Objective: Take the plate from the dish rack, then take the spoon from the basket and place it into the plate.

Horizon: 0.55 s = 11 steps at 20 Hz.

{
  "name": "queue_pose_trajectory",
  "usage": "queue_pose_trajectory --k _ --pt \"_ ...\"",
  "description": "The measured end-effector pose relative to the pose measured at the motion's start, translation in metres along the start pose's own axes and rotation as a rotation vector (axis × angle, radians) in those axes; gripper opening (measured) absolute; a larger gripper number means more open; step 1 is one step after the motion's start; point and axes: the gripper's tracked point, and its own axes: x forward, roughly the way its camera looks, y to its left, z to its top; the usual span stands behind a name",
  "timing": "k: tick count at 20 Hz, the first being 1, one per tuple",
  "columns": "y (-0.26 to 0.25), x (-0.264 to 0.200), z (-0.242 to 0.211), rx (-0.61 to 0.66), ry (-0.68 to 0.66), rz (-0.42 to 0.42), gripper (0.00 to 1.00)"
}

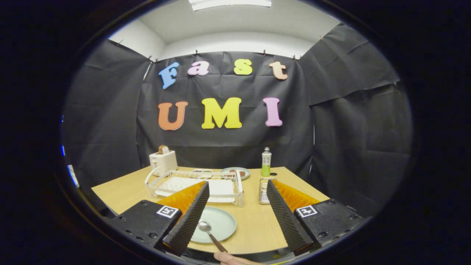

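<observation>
Here the plate (217, 223), pale green and round, lies flat on the wooden table (254, 228), just in front of the dish rack (195, 186) and clear of it. The spoon (210, 232) lies with its bowl on the plate's near part, while its dark handle runs off the rim toward me. A fingertip of a hand (230, 258) shows just past the handle's near end; I cannot tell whether it touches the handle.

My gripper (235, 243) stands wide open, holding nothing. Its two ribbed black fingers (187, 224) flank the plate: the left one overlaps the plate's left edge, the right one sits well apart from the plate on the other side. The spoon lies between them, nearer the left finger and just beside its tip.

Beyond the plate, the white wire dish rack sits on the table with its white tray (220, 187) under it. Right of the rack stands a small metal basket (264, 189), and behind that a bottle (266, 162) with green liquid in its lower part. Behind the rack, a second plate (235, 172) holds some reddish pieces too small to identify. At the rack's far left corner stands a white toaster (163, 161) with a slice of bread (163, 149) rising from its slot.
</observation>
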Motion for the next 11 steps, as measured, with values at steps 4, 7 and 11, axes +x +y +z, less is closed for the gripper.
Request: queue_pose_trajectory --k 4,7,11 --pt "-0.003 -0.005 0.001 0.002 -0.018 -0.009 1.00" --pt "-0.007 -0.007 0.001 0.008 -0.021 -0.020 1.00" --pt "-0.010 -0.007 0.002 0.015 -0.025 -0.025 1.00"
